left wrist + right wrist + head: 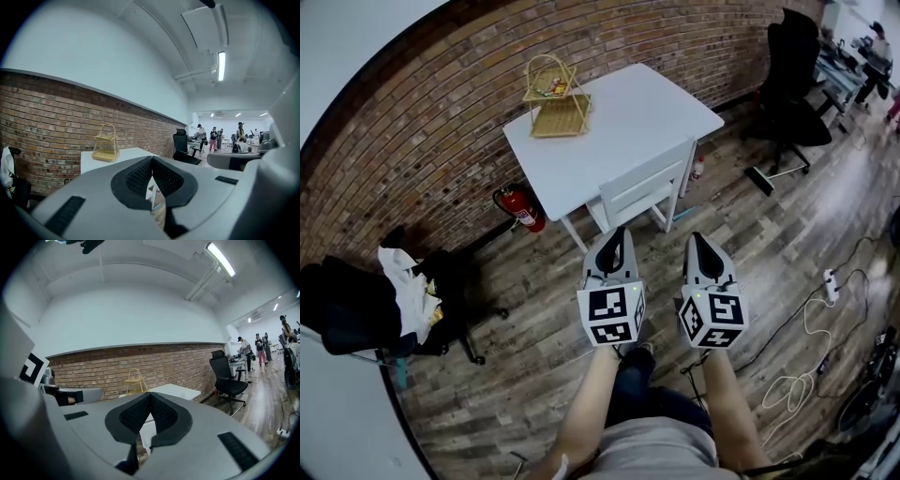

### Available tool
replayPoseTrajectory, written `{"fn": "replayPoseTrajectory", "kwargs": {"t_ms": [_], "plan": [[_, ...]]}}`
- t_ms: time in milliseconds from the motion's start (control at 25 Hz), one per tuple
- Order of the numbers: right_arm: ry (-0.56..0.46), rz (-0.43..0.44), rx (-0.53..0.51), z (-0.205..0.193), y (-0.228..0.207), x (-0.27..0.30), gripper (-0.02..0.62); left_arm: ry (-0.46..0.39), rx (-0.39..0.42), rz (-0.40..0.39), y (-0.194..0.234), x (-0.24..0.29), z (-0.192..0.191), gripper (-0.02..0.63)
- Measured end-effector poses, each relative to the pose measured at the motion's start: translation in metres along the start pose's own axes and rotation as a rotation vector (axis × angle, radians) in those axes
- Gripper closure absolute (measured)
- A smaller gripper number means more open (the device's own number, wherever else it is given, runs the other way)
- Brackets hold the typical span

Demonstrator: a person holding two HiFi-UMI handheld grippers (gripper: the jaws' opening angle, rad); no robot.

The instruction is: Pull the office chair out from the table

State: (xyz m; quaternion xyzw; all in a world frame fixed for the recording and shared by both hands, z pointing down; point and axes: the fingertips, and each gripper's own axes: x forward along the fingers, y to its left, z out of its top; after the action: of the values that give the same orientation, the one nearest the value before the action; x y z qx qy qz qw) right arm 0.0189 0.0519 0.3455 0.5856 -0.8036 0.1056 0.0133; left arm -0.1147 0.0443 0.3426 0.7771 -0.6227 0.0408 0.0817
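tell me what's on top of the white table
On the white table, by the brick wall, stands a two-tier wicker basket. Its upper tier holds small colourful items, too small to identify; the tabletop beneath it is covered.

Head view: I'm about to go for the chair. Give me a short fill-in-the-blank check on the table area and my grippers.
1. The wicker basket stands on the table, at the end near the ____ wall.
2. The chair pushed in at the table is ____ in colour.
3. The left gripper and the right gripper both have their jaws ____, with nothing between them.

Missing words: brick; white; shut
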Motion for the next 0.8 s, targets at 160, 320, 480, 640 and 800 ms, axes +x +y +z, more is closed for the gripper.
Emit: {"fn": "replayPoseTrajectory", "kwargs": {"t_ms": [160, 320, 480, 640, 800], "plan": [[0.005, -0.005, 0.009, 0.002, 0.002, 0.03, 0.583, 0.012, -0.001, -0.005, 0.016, 0.025, 0.0, 0.594], [0.011, -0.013, 0.016, 0.004, -0.003, 0.049, 0.583, 0.023, 0.0, -0.013, 0.024, 0.046, 0.0, 0.594], [0.025, -0.022, 0.024, 0.0, -0.013, 0.06, 0.583, 0.035, -0.004, -0.019, 0.026, 0.063, -0.002, 0.594], [0.03, -0.018, 0.028, 0.0, -0.024, 0.069, 0.583, 0.042, -0.004, -0.017, 0.024, 0.078, -0.004, 0.595], [0.032, -0.009, 0.022, 0.004, -0.035, 0.084, 0.583, 0.05, -0.01, -0.01, 0.022, 0.096, -0.004, 0.594]]}}
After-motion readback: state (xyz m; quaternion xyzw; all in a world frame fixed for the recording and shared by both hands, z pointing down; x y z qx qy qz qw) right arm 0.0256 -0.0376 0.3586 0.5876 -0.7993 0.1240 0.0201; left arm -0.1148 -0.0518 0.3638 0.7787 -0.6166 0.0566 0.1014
